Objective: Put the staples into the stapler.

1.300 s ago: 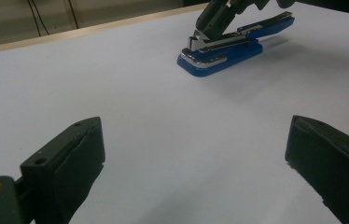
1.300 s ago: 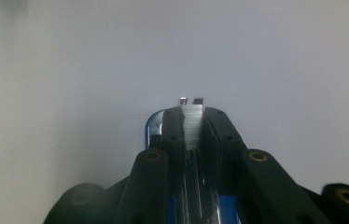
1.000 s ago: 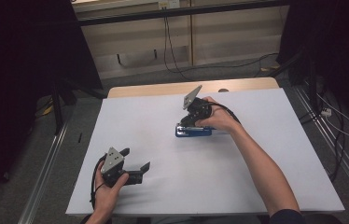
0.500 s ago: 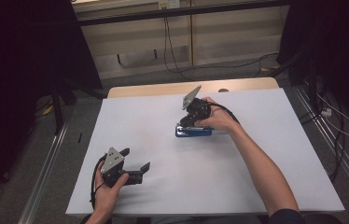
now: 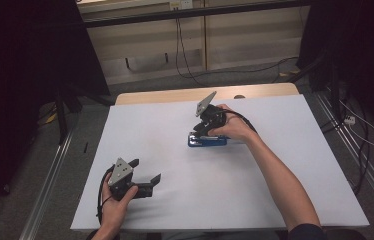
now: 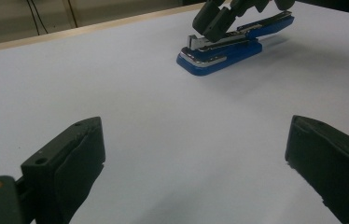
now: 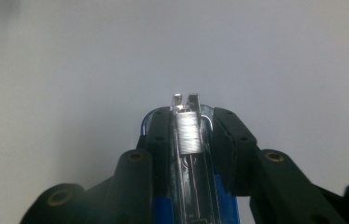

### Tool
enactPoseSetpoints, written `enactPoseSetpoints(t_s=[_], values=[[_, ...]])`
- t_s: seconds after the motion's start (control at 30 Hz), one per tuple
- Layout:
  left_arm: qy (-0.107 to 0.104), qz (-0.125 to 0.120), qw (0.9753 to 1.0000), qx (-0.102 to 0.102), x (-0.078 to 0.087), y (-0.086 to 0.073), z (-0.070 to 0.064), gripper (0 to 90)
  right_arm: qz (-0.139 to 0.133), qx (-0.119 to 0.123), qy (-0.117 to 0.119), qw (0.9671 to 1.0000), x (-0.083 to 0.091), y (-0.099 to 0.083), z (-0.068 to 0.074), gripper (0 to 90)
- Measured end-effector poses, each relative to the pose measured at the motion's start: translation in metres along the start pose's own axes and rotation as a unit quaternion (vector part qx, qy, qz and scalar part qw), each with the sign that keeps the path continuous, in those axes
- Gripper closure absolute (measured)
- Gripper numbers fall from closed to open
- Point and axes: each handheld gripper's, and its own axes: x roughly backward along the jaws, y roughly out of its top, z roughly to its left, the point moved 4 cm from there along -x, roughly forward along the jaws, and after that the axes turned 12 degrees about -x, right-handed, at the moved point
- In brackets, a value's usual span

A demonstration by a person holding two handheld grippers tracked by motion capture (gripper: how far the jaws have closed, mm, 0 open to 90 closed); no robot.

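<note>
Blue plastic and bright metal identify the stapler [image 5: 207, 141], which lies on the white table [image 5: 285, 170] toward the far middle. In the high view, the right gripper [image 5: 201, 131] bears down on the stapler's near-left end, its tongs closed on the upper part. The left gripper [image 5: 145, 176] rests near the front-left edge, well apart from the stapler, tongs spread wide and holding nothing. Against the two earlier high-view frames, neither gripper nor the stapler has shifted visibly; the grasp is therefore judged settled, and the work appears to be at a hold, not a transfer.

Left gripper view: both wide-set jaws frame bare table. Farther off, the stapler [image 6: 231, 44] sits with its base flat on the surface and its top arm tilted upward at the rear, the right gripper [image 6: 217, 21] gripping its front.

Right gripper view: the tongs are narrowed against both sides of the stapler [image 7: 189, 140], pads touching the metal magazine channel, which lies exposed between them. Whether staples are loaded cannot be told.
</note>
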Motion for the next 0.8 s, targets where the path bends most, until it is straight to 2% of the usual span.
enactPoseSetpoints(t_s=[0.07,0.2,0.43,0.67,0.73,0.8], values=[[0.000,0.000,1.0000,0.001,0.000,0.000,0.000,5.1,-0.003,-0.006,0.000,1.0000,0.001,0.000,0.000,62.4],[-0.001,0.000,1.0000,0.000,0.000,0.000,0.000,5.3,-0.012,-0.040,-0.013,0.9990,0.003,0.000,-0.003,47.5],[0.001,-0.002,1.0000,0.002,0.000,0.000,0.000,5.3,-0.035,-0.063,-0.028,0.9970,0.008,0.001,-0.003,31.4],[-0.001,0.000,1.0000,0.000,0.000,0.000,0.000,5.2,-0.065,-0.096,-0.042,0.9923,0.009,-0.006,-0.001,15.9],[0.000,0.000,1.0000,0.002,0.000,0.000,0.000,5.3,-0.074,-0.109,-0.053,0.9898,0.010,-0.007,-0.002,9.9],[0.000,0.000,1.0000,0.002,-0.001,0.000,0.000,5.2,-0.086,-0.123,-0.054,0.9872,0.013,-0.007,-0.002,9.1]])
